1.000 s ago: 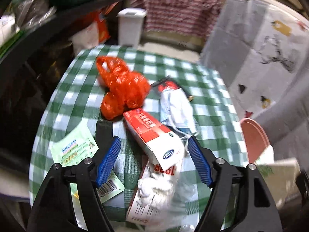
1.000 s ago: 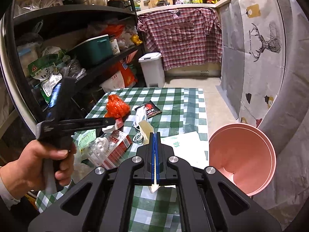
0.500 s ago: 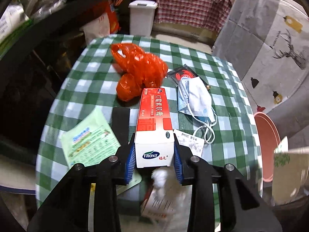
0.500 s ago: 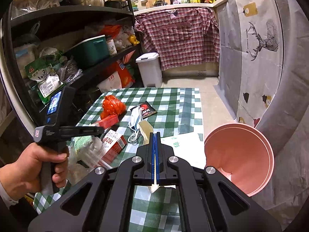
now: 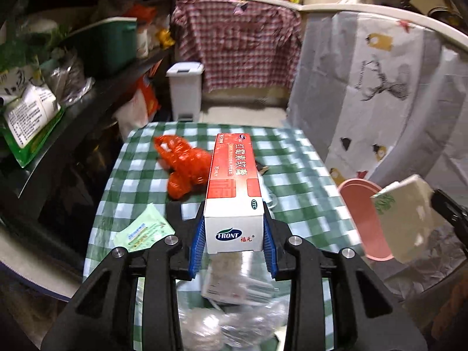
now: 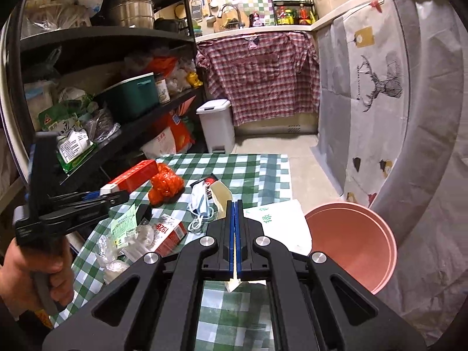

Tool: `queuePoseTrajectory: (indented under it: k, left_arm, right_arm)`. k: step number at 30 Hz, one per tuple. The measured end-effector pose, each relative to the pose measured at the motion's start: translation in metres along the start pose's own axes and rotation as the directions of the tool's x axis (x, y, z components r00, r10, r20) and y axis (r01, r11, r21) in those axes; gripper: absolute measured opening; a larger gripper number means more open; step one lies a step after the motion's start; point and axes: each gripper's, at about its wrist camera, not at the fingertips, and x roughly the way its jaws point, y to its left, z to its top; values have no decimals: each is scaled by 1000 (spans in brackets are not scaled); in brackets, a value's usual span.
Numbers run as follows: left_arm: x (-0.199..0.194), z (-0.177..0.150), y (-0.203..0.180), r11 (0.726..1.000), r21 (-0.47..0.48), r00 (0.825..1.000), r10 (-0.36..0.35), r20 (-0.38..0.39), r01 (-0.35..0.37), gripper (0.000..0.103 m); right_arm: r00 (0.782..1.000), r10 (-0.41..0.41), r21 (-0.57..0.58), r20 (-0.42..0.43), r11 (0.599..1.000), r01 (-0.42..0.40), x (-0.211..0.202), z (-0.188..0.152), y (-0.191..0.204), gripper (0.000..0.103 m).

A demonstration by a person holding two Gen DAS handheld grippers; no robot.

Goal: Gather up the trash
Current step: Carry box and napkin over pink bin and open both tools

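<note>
My left gripper (image 5: 233, 218) is shut on a red and white carton (image 5: 234, 169), which it holds lengthwise off the green checked table (image 5: 292, 181). The right wrist view shows the same carton (image 6: 131, 175) raised at the left, in the left gripper (image 6: 101, 197) held by a hand (image 6: 32, 275). My right gripper (image 6: 235, 206) is shut on a white paper bag with green print (image 6: 280, 222), held up beside the pink bin (image 6: 351, 239). An orange plastic bag (image 5: 187, 166), a face mask (image 6: 200, 201) and a green sachet (image 5: 143, 229) lie on the table.
A red packet and crumpled clear plastic (image 6: 163, 232) lie at the table's near left. Black shelves (image 6: 102, 41) packed with goods stand along the left. A white pedal bin (image 6: 216, 125) stands on the floor beyond the table. A grey printed sheet (image 6: 374, 87) hangs at the right.
The left gripper's jaws closed on the carton and lifted it off the table, away from the packet and plastic. The right gripper rose slightly, still holding the paper bag.
</note>
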Motion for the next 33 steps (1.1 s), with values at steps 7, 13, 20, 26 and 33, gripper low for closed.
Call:
queuePoseTrajectory:
  k: [7, 13, 20, 26, 33]
  left_arm:
    - [-14, -11, -31, 998, 43, 998, -48, 34, 47, 34]
    - [-10, -17, -58, 992, 94, 996, -83, 35, 80, 34]
    - [-4, -17, -85, 987, 112, 992, -119, 33, 115, 34]
    - [2, -16, -115, 978, 152, 988, -150, 34, 143, 34]
    - [12, -19, -147, 965, 180, 981, -195, 14, 189, 34]
  right_arm:
    - [998, -52, 19, 24, 998, 52, -7, 3, -16, 1]
    - [996, -88, 29, 33, 996, 87, -8, 5, -30, 1]
    - [991, -129, 52, 46, 991, 127, -14, 9, -56, 1]
    - [983, -172, 104, 58, 981, 165, -20, 15, -89, 1]
    - [977, -206, 151, 51, 969, 197, -21, 16, -122, 1]
